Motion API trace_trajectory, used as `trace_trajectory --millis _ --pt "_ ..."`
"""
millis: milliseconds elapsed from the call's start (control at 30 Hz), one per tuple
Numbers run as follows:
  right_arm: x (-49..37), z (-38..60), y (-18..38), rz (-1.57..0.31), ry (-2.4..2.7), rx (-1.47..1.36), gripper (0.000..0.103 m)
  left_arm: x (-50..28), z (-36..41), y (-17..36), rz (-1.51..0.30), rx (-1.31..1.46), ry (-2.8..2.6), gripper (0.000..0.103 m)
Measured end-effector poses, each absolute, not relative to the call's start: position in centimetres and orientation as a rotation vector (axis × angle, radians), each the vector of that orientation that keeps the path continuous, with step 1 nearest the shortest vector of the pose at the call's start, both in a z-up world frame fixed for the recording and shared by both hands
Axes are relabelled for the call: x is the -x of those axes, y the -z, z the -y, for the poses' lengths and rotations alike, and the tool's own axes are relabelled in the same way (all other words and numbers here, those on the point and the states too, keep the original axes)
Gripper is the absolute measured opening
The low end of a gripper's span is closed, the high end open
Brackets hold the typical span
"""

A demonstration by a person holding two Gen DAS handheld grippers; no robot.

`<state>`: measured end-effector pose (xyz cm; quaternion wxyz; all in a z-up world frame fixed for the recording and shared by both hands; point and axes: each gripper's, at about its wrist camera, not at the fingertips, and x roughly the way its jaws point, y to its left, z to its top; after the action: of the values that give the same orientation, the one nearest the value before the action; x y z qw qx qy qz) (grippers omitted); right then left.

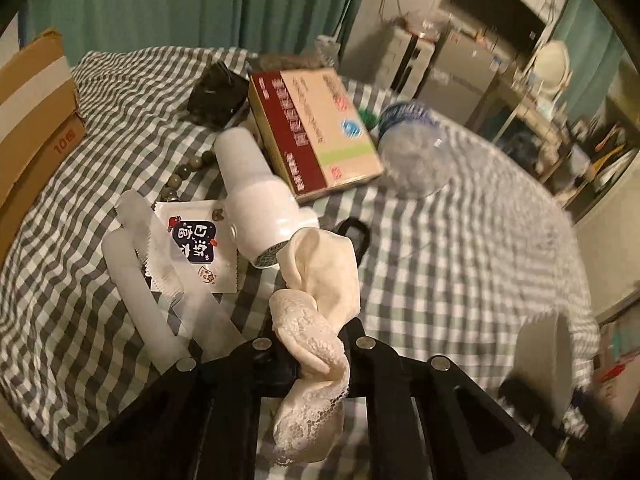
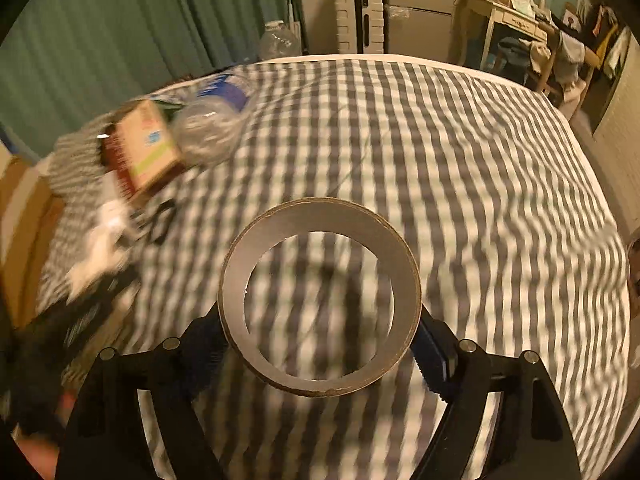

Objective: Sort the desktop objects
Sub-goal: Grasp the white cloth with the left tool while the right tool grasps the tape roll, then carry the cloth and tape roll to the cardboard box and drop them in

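Observation:
My left gripper [image 1: 316, 350] is shut on a cream cloth with a lace edge [image 1: 320, 272], which hangs over and between the black fingers above the checked cloth [image 1: 460, 260]. Just beyond it lie a white dryer-shaped appliance [image 1: 260, 200], a printed sachet [image 1: 196, 248] and frosted white tubes [image 1: 132, 264]. My right gripper [image 2: 320, 336] is shut on a brown cardboard tape roll [image 2: 320, 220], with a pad pressed on each side. The roll is held over a bare stretch of the checked cloth [image 2: 460, 200].
A red and beige box [image 1: 316, 132], a clear plastic bottle [image 1: 412, 152], a black object [image 1: 218, 96] and a bead bracelet [image 1: 188, 176] lie at the back. A cardboard carton [image 1: 32, 120] stands at the left edge. Furniture lines the far wall.

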<state>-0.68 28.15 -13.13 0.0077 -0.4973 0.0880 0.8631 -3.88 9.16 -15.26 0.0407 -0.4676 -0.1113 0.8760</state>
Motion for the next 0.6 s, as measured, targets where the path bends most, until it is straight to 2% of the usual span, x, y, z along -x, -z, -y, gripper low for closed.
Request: trace_trajectory --millis 200,367,600 --pt "-3.6 -27.7 9.5 -0.320 -2.695 1.516 0.081 0.5 -5.7 10.5 0.542 1.185 -2.699 0.010" --pt "-7.7 -27.1 3.6 -0.320 -2.739 1.435 0.081 -2.2 -3.7 5.7 0.425 1.136 -2.710 0.010" --pt "-10.8 -23.1 -4.3 -0.302 -2.836 1.298 0.081 -3.9 1.2 -1.6 0.406 1.111 -2.659 0.010"
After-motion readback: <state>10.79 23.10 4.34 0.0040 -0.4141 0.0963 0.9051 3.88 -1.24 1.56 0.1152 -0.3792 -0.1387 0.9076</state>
